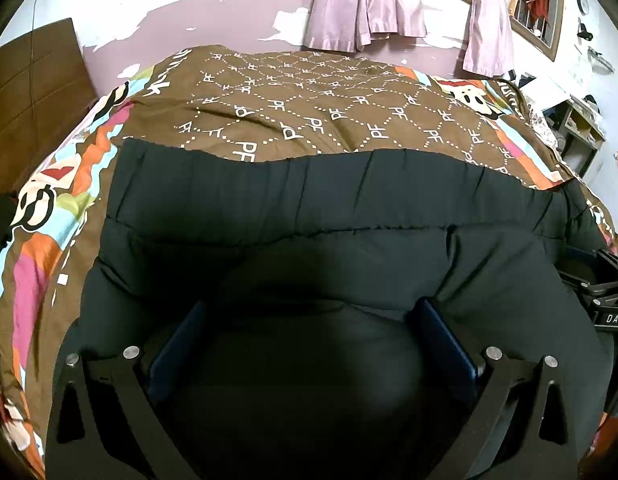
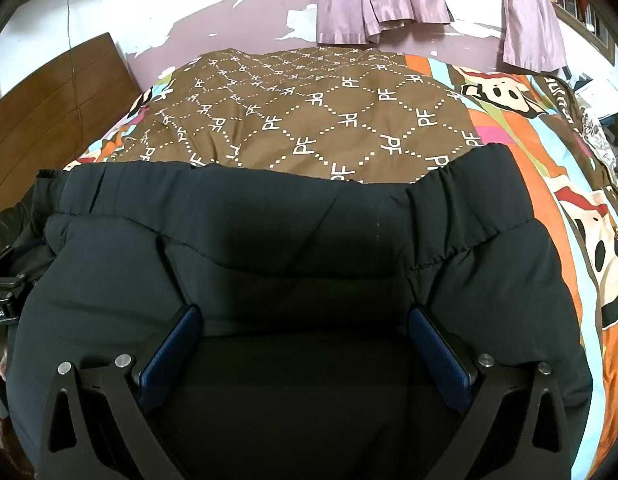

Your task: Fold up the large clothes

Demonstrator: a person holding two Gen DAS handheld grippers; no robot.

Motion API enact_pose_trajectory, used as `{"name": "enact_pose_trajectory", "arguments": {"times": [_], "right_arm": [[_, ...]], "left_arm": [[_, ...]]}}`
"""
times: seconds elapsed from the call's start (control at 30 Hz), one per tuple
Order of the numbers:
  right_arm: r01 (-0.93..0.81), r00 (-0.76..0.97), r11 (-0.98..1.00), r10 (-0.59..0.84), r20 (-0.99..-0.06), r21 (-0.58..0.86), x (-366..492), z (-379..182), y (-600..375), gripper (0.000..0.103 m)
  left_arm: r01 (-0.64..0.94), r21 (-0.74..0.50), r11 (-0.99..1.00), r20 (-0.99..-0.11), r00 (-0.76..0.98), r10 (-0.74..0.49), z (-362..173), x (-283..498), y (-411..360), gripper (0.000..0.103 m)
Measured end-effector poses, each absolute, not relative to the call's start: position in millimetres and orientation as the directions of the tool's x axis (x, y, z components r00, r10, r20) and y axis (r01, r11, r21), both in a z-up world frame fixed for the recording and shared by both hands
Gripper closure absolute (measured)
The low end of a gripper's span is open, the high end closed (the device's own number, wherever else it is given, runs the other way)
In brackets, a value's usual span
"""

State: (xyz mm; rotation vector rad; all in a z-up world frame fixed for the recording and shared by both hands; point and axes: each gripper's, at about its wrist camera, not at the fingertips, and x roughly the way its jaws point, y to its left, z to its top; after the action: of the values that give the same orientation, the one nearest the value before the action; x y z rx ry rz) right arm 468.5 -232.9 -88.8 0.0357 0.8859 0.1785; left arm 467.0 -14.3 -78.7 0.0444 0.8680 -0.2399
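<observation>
A large dark navy padded jacket lies spread across the bed, its elastic hem toward the far side. It also fills the right wrist view. My left gripper is open, its blue-padded fingers wide apart and resting on a bulge of the jacket. My right gripper is open too, its fingers spread on the jacket's padded fabric. Neither gripper pinches any cloth. The right gripper's body shows at the right edge of the left wrist view.
The bed has a brown patterned quilt with colourful cartoon borders. A wooden headboard stands left. Pink curtains hang on the far wall. Shelves with clutter stand at right.
</observation>
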Motion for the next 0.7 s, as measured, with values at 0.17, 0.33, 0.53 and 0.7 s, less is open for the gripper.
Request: {"name": "enact_pose_trajectory", "arguments": {"times": [0.17,0.33,0.53,0.7], "right_arm": [[-0.14,0.619,0.984,0.17,-0.767,0.105,468,-89,-233,0.0],[-0.14,0.619,0.985,0.17,-0.767,0.106,468,-89,-233,0.0],[-0.146,0.664,0.983,0.18,-0.725,0.111,458,-87,-236,0.0],[-0.166,0.715,0.978,0.21,-0.667,0.129,437,-75,-243,0.0]], "left_arm": [[0.227,-0.055,0.972,-0.758,0.624,-0.189,-79,466,-15,0.001],[0.227,-0.053,0.972,-0.757,0.626,-0.187,-80,466,-16,0.001],[0.225,-0.047,0.973,-0.742,0.644,-0.185,-72,461,-10,0.001],[0.221,-0.091,0.971,-0.702,0.678,-0.221,-56,450,9,0.001]]}}
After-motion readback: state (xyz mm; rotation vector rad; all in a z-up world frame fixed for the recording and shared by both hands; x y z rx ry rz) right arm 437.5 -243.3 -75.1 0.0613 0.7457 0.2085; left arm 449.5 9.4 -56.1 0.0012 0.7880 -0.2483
